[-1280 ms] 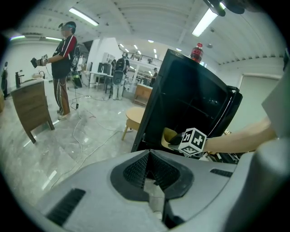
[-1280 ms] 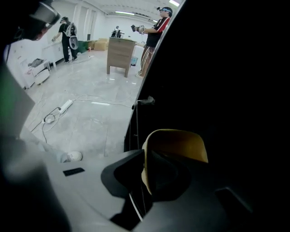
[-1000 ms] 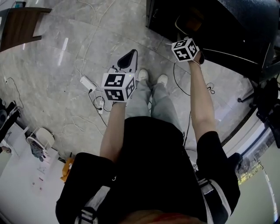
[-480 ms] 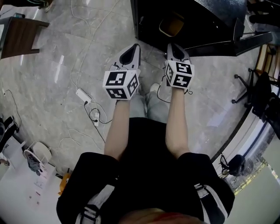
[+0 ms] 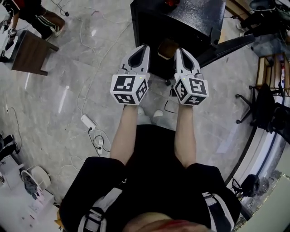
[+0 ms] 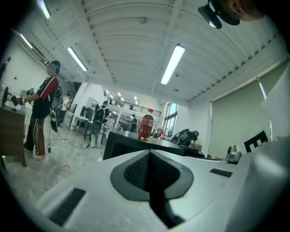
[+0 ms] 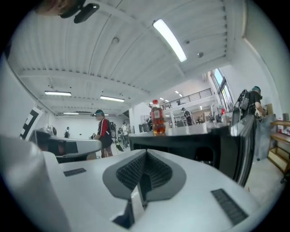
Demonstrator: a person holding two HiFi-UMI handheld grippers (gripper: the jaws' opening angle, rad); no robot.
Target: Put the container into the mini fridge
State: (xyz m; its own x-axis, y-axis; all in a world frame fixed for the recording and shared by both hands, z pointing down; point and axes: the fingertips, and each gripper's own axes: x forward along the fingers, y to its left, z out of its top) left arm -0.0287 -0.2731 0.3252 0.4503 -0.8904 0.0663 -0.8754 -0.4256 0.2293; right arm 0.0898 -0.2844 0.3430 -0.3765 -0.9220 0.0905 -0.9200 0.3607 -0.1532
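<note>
Both grippers are held level and side by side ahead of the person, aimed at 12 o'clock toward the mini fridge [image 5: 195, 13].

Left gripper [image 5: 143, 47]: the left gripper view shows its two ribbed pads pressed together along one seam, with nothing between them. The tip stands at the fridge's front edge, at about 11 o'clock of the opening.

Right gripper [image 5: 179, 50]: the right gripper view shows its jaws likewise closed pad to pad, with nothing in them. The tip stands at the same front edge, near the left gripper and parallel to it.

The container [image 5: 166, 48], a tan item, shows in the head view inside the dark open front of the fridge, between the two gripper tips. Neither gripper touches it. Its exact seating inside cannot be told.

The fridge door [image 5: 231, 43] stands swung open toward 2 o'clock. A red bottle [image 6: 145, 127] stands upright on the fridge top, dead ahead at 12 o'clock in both gripper views.

Surroundings: grey marble floor [image 5: 68, 81]. A white power strip [image 5: 88, 121] with loose cables lies at 9 o'clock of the person. A dark wooden table [image 5: 29, 52] stands at 10 o'clock, with another person [image 5: 38, 16] beside it. An office chair [image 5: 263, 104] stands at 3 o'clock.
</note>
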